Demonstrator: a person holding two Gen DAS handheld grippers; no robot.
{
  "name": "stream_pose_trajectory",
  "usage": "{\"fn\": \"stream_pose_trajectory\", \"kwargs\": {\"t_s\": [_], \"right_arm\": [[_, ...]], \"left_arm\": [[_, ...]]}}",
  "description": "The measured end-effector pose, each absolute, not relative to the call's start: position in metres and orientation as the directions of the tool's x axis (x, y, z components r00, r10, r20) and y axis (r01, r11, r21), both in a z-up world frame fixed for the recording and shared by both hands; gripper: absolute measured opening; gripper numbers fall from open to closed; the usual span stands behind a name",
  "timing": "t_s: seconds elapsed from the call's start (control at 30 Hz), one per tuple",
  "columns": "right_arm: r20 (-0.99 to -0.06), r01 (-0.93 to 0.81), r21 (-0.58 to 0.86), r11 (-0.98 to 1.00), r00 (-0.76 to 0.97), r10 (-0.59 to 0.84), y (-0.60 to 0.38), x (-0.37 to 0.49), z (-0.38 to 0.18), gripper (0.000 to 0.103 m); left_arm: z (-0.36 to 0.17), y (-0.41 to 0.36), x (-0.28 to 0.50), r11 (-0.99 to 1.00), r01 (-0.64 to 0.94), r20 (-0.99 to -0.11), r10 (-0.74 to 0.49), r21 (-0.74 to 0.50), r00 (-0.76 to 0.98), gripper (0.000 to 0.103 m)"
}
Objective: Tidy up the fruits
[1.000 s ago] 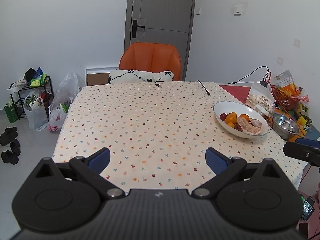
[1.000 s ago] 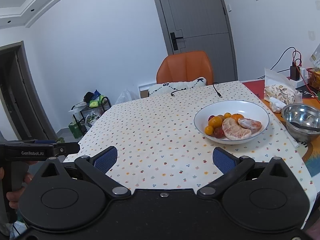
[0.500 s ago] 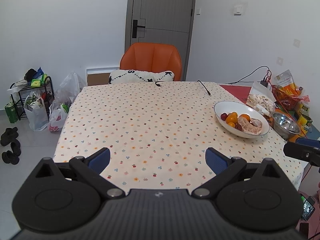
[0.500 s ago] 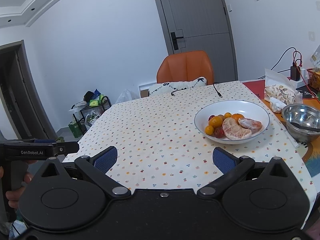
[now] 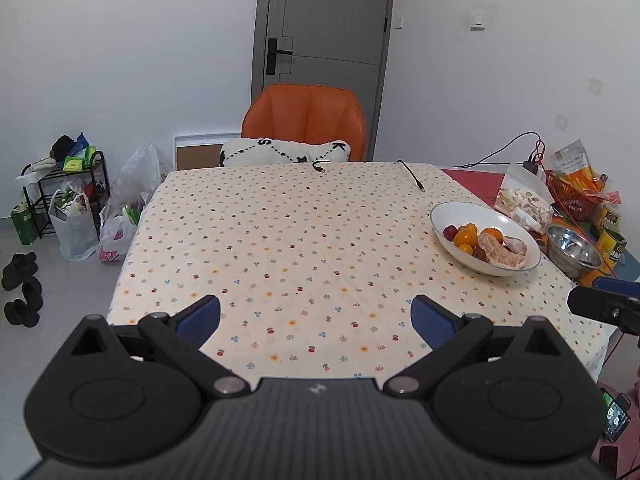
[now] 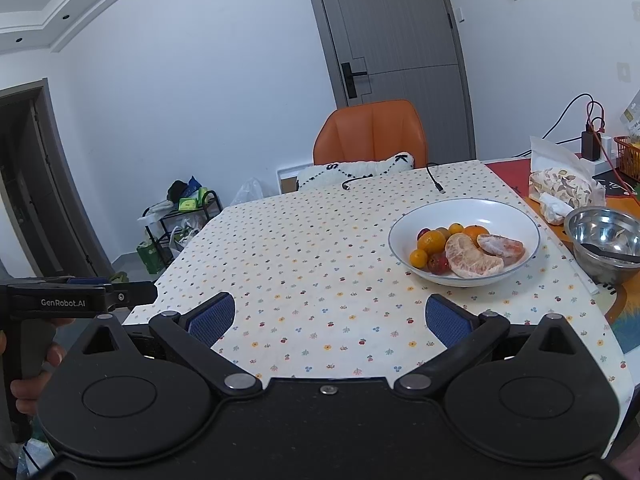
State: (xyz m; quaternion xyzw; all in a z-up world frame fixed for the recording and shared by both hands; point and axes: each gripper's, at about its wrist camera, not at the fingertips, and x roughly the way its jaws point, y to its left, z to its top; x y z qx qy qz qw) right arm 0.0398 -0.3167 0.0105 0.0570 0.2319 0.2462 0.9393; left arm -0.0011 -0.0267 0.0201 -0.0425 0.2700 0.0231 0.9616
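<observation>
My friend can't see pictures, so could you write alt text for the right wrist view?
An open right gripper hovers over a floral tablecloth, facing a white bowl of oranges and peeled citrus segments. A steel bowl sits right of it; an orange chair and grey door stand beyond.

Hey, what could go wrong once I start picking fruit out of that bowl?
1. The peeled segments look soft; the open right gripper might crush them.
2. The small round fruits may roll away when nudged.
3. The bowl sits close to the steel bowl and snack bag; a wide reach could bump them.
</observation>
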Motion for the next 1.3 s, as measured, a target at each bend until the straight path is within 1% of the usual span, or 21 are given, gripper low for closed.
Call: {"fn": "stream_pose_trajectory", "kwargs": {"t_s": [0.8, 1.03, 1.3], "right_arm": [[-0.408, -0.438, 0.218, 0.872, 0.771, 0.489, -0.3156, 0.0398, 0.0089, 0.103], [-0.409, -0.435, 0.220, 0.873, 0.771, 0.488, -0.3154, 0.0397, 0.0082, 0.103], [-0.412, -0.438, 0.216, 0.872, 0.769, 0.489, -0.3144, 0.0396, 0.0078, 0.103]], "left_arm": [[0.0166, -0.0229, -0.0020, 0.994, -0.072, -0.530, 0.020, -0.077, 0.848, 0.101], [0.0175, -0.0233, -0.0040, 0.995, -0.069, -0.514, 0.023, -0.071, 0.858, 0.101], [0.0173, -0.0248, -0.0022, 0.995, -0.061, -0.519, 0.014, -0.074, 0.855, 0.101]]}}
